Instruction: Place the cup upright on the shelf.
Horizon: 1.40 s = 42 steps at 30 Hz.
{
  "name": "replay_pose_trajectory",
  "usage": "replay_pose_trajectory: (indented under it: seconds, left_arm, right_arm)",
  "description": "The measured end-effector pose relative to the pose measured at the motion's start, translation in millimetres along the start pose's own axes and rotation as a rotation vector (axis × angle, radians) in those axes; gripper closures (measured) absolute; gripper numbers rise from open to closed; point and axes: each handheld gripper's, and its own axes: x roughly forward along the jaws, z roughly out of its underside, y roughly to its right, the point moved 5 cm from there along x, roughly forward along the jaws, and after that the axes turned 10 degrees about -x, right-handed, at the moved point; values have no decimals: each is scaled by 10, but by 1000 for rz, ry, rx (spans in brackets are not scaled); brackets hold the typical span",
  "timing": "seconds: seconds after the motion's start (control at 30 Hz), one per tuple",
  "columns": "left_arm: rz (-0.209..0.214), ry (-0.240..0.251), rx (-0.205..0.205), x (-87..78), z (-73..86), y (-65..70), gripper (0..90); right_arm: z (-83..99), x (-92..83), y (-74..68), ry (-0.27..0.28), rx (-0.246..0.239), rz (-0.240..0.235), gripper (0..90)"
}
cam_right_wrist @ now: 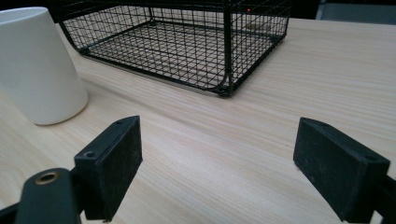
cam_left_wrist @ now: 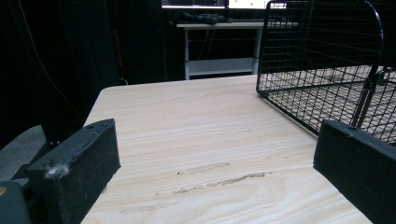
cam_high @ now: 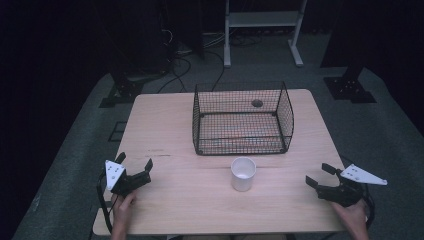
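High view, cup (cam_high: 243,173): upright at table (cam_high: 165,125) centre, just in front of the basket (cam_high: 243,120).
Basket: looks empty.
Right gripper (cam_high: 321,175): jaws spread, holding nothing, right of cup.
Left gripper (cam_high: 135,165): jaws apart, idle.
Likely step: approach cup level, centre it between jaws, squeeze gently.

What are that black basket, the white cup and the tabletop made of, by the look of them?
The basket looks like thin metal wire with a black coating: a fine open grid on a thicker rim. The cup is smooth, plain matt white, probably ceramic, though plastic cannot be ruled out. The table is pale wood or a wood-look laminate: long grain lines and a few scuffs.
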Motion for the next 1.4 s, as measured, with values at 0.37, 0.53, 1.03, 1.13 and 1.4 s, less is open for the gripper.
replay_pose_trajectory:
  seconds: [0.37,0.53,1.03,1.13,1.4]
  left_arm:
    - [0,0,5,-1,2,7,0]
    - [1,0,3,-2,1,5,0]
    - [4,1,0,-1,0,4,0]
    - [4,1,0,-2,0,1,0]
    - [3,2,-4,-2,-2,-2,0]
  right_arm:
    - [-110,15,-54,-2,-19,-26,136]
    - [-199,52,-95,-6,-36,-47,130]
    - [-466,158,-249,-16,-101,-116,124]
    - [-514,184,-276,-19,-114,-129,121]
    - [-613,276,-380,-25,-130,-183,106]
